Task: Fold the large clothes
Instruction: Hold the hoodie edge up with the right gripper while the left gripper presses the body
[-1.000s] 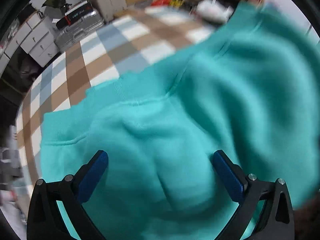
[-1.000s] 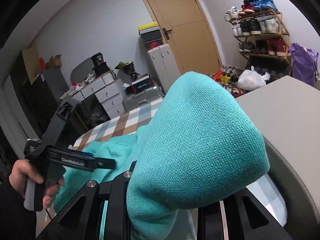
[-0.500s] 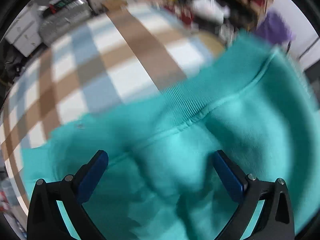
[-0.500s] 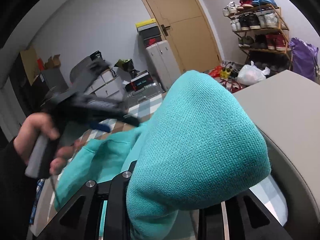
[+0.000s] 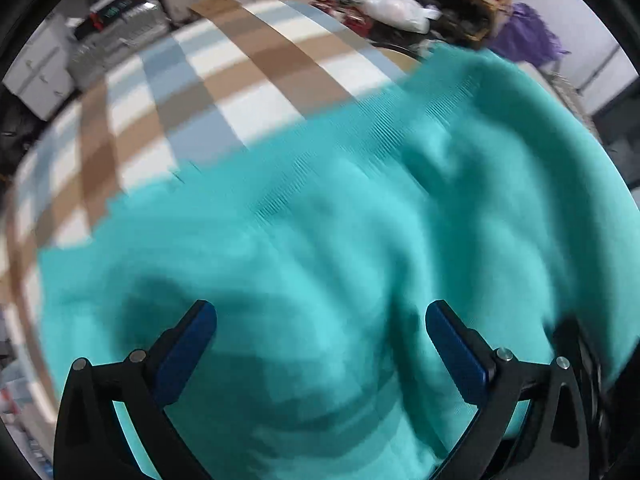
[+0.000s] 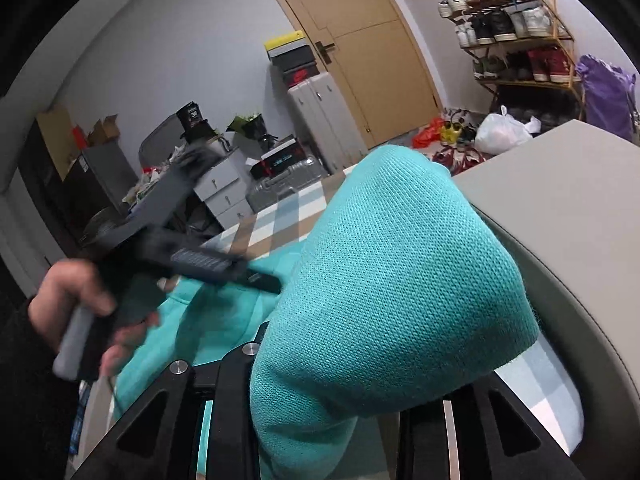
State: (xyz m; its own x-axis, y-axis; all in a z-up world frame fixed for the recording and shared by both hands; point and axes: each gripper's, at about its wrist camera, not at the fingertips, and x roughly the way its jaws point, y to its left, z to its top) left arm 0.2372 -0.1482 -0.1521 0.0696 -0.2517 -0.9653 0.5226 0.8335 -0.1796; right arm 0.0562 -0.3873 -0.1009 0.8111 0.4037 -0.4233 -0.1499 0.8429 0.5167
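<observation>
A large teal sweatshirt lies rumpled on the checked tablecloth. My left gripper hangs over it pointing steeply down, its blue pads wide apart and open with only cloth below them. In the right wrist view a bunched fold of the same sweatshirt rises out of my right gripper, which is shut on it; the fingertips are hidden by the fabric. A hand holds the left gripper, blurred, just left of that fold.
A grey curved surface runs along the right of the fold. Beyond the table stand a silver suitcase, white drawers, a wooden door, a shoe rack, a white plastic bag and a purple bag.
The left gripper, still open, rose and swung right toward the held fold, and its view tipped toward the table's far edge. The right gripper kept still, shut on the fabric.
</observation>
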